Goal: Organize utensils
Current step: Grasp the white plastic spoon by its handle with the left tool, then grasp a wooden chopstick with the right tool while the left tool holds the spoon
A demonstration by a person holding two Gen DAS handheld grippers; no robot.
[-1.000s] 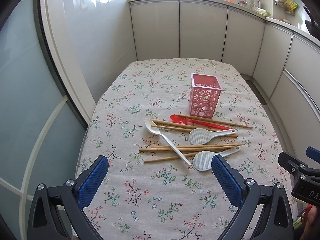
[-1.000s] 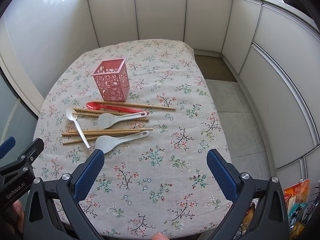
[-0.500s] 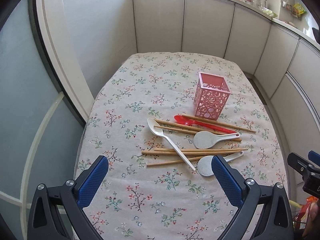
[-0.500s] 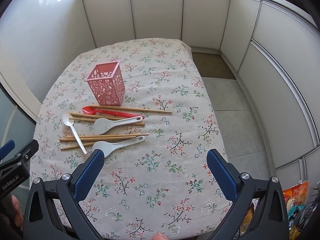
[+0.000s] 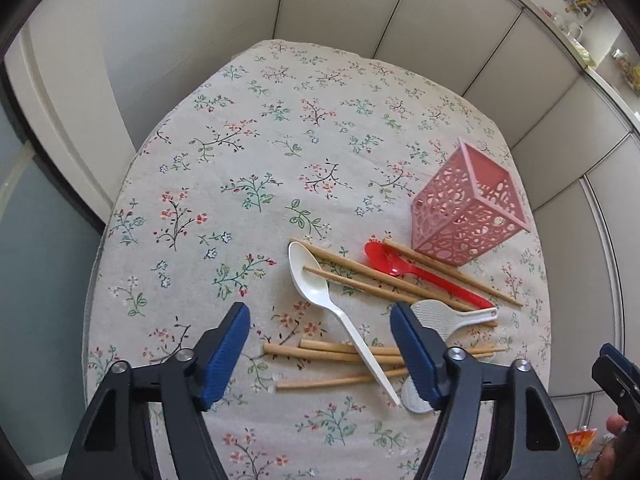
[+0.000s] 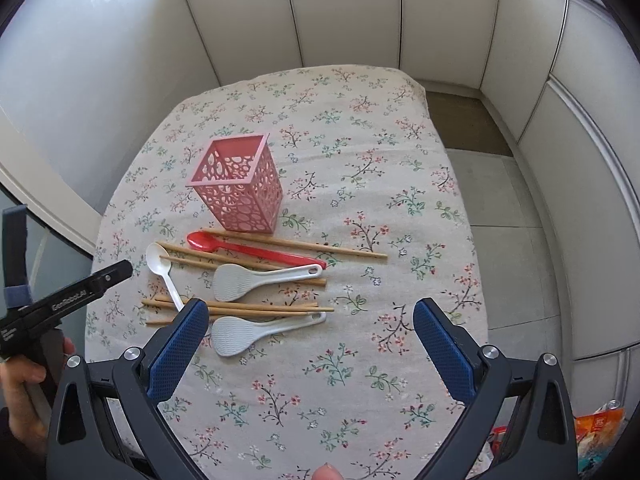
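On the floral-cloth table (image 5: 240, 140) a pink perforated holder (image 5: 468, 216) (image 6: 240, 188) stands upright and empty. In front of it lie a red spoon (image 5: 400, 268) (image 6: 248, 248), a white spoon (image 5: 312, 280) (image 6: 158, 260), two pale rice paddles (image 6: 248, 278) (image 6: 236, 334) and several wooden chopsticks (image 5: 332, 356) (image 6: 256, 308). My left gripper (image 5: 319, 308) hovers over the white spoon's handle and the near chopsticks. Its jaws are closing and the pads press on nothing. My right gripper (image 6: 311, 304) stands wide open above the nearer paddle's handle, holding nothing.
White cabinet panels (image 6: 344, 16) wall the table on three sides. Tiled floor (image 6: 500, 200) lies to the right, with snack packets (image 6: 600, 428) at the lower right. A person's hand (image 6: 20, 380) holds the left gripper's body (image 6: 80, 292) at the table's left edge.
The left gripper has dropped closer over the utensil pile and rolled, and its jaws have narrowed. The right gripper has edged forward toward the utensils, still wide open.
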